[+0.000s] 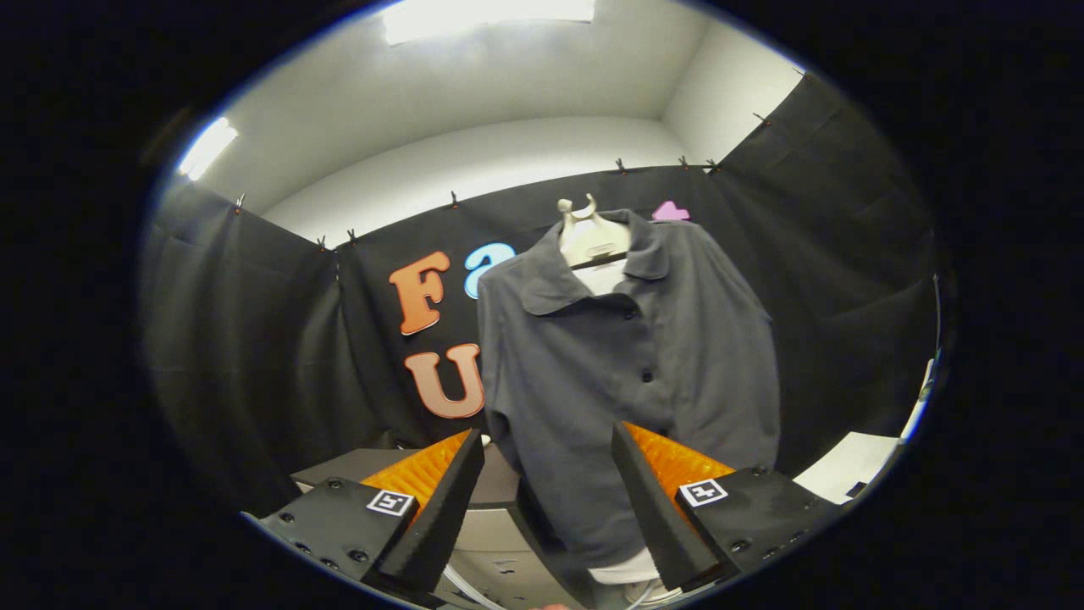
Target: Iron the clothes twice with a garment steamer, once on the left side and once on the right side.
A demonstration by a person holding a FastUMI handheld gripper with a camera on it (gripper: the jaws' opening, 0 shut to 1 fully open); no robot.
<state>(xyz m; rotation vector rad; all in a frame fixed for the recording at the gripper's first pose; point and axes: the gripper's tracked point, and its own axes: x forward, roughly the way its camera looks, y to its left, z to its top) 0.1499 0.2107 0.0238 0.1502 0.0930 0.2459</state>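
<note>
I see my claw (549, 449) spread wide with nothing gripped between its fingers. Just beyond them hangs the grey shirt (631, 364) on a pale mannequin bust (589, 237), its long axis running top to bottom, collar up, buttoned front facing me and leaning slightly. Its hem drops between the fingers.

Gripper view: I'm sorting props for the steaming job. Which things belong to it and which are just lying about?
Job:
grey shirt on a mannequin form
gripper, fingers open, shirt hem between them

Lying about:
white sheet beside the shirt
</note>
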